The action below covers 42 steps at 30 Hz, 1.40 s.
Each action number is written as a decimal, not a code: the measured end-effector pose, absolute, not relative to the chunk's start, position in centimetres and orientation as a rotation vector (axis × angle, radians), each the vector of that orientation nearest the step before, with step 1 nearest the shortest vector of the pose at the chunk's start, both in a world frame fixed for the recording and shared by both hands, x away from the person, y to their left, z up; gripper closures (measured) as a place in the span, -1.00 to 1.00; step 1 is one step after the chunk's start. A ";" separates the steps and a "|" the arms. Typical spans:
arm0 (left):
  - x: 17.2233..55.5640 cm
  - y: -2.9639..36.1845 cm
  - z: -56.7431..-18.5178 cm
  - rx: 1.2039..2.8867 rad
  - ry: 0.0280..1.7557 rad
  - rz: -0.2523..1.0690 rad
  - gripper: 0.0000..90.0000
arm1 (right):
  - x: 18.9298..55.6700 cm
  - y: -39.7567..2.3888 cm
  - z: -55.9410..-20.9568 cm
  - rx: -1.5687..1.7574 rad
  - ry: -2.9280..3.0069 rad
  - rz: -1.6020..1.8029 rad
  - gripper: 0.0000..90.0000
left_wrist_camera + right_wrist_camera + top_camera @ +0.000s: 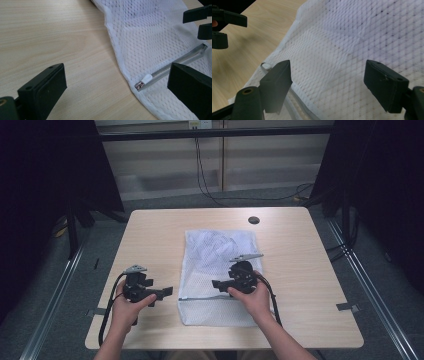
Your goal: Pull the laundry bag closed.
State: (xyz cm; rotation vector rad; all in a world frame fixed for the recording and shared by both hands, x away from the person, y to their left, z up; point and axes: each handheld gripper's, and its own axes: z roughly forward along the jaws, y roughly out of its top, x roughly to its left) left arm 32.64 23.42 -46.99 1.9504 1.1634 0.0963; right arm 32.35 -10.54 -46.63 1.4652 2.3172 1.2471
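A white mesh laundry bag (215,255) lies flat in the middle of the light wooden table (300,270). A zipper (200,298) runs across its near end, and the white pull (146,79) sits at the bag's left edge. My left gripper (167,292) rests on the table just left of the bag, jaws open and pointing at the pull, with nothing between them (117,77). My right gripper (216,284) is held over the bag's near half and points left. It is open, its jaws (328,75) wide above the mesh (352,37) and not pinching it.
A round cable hole (253,220) sits near the table's far edge. Tape tabs (347,307) stick out at the right and left edges. Dark curtains and stand legs flank the table, and cables trail on the floor behind it.
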 end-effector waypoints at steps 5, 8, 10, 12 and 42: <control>32.6 23.5 -46.9 1.937 1.168 0.092 -0.96 | 32.4 -9.6 -46.7 1.456 2.335 1.251 -0.44; 32.6 23.6 -46.8 1.945 1.157 0.089 -0.96 | 32.5 -9.0 -46.8 1.459 2.350 1.245 -0.40; 32.6 23.7 -46.8 1.946 1.157 0.090 -0.96 | 32.5 -8.6 -46.9 1.462 2.361 1.247 -0.39; 32.5 23.7 -46.8 1.947 1.156 0.088 -0.96 | 32.6 -8.3 -46.9 1.458 2.367 1.247 -0.36; 32.3 23.9 -46.8 1.958 1.154 0.064 -0.95 | 32.8 -4.6 -48.4 1.541 2.494 1.281 -0.05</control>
